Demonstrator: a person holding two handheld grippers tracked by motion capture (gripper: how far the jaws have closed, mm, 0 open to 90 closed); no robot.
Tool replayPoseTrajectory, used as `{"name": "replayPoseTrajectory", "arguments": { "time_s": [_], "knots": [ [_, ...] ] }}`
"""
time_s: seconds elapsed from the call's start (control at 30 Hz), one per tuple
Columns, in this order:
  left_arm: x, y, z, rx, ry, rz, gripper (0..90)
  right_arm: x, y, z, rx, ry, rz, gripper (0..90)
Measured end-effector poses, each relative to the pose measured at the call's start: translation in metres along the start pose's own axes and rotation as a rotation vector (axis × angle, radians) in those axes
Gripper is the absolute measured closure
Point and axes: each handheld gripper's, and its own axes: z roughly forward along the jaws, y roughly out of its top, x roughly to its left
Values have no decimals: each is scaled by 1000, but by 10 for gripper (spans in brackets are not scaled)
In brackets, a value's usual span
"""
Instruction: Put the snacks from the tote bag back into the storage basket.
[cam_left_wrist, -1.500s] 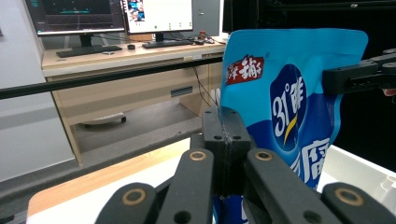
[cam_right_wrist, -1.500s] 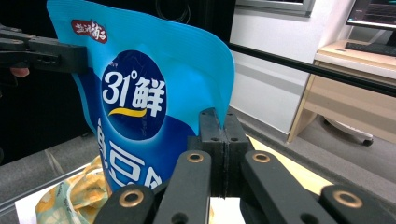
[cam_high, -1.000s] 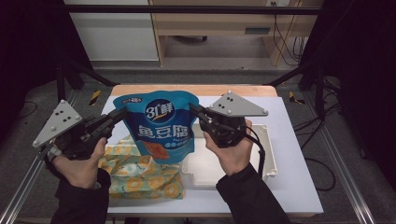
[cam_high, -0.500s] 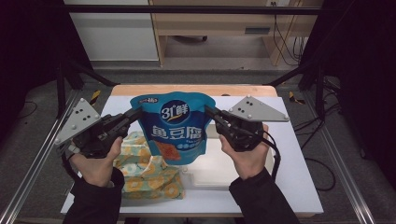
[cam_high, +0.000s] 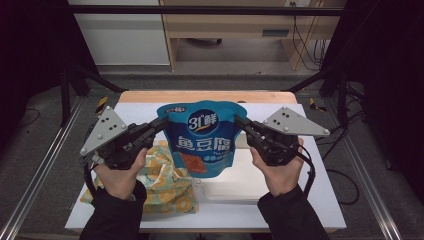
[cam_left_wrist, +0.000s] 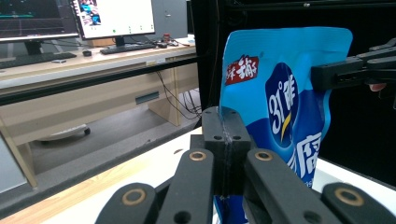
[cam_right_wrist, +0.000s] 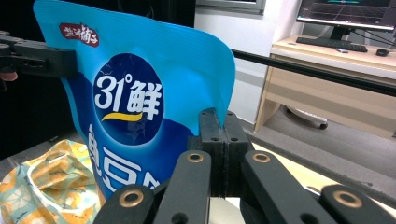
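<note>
1. High view: blue pouch (cam_high: 202, 137) hangs upright over the table (cam_high: 310, 200), held off it between both grippers; left gripper (cam_high: 161, 123) pinches its left edge, right gripper (cam_high: 241, 122) its right edge, both jaw pairs pressed together on the film; long axis vertical, top seal up; the two grip points sit at about the same height, so neither hand is nearer; yellow bag (cam_high: 162, 182) lies on the table below left of the pouch, white tray (cam_high: 240, 182) below right.
2. Left gripper view: left gripper (cam_left_wrist: 227, 119) jaws closed flat on the pouch (cam_left_wrist: 280, 93) side seam; pouch extends away from the jaw tips toward the other gripper (cam_left_wrist: 336, 74), clamped on the far edge.
3. Right gripper view: right gripper (cam_right_wrist: 219, 121) jaws shut on the near edge of the pouch (cam_right_wrist: 135, 93); left gripper (cam_right_wrist: 51, 58) grips the far edge higher in frame; yellow bag (cam_right_wrist: 51, 182) below.
4. Judgement: the pouch is stretched sideways between the hands; any set-down turns on which target lies under its bottom edge, tray to the right or bag to the left.
</note>
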Motion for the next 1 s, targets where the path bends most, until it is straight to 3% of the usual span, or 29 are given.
{"name": "replayPoseTrajectory", "arguments": {
  "time_s": [0.37,0.5,1.0],
  "knots": [
    [-12,2,16,5,-28,21,900,-14,-7,-14,0,-31,13,900],
    [-16,1,21,13,-41,11,900,-18,-11,-20,1,-39,20,900],
    [-28,-9,44,42,-82,22,900,-33,-30,-31,17,-71,39,900]
  ]
}}
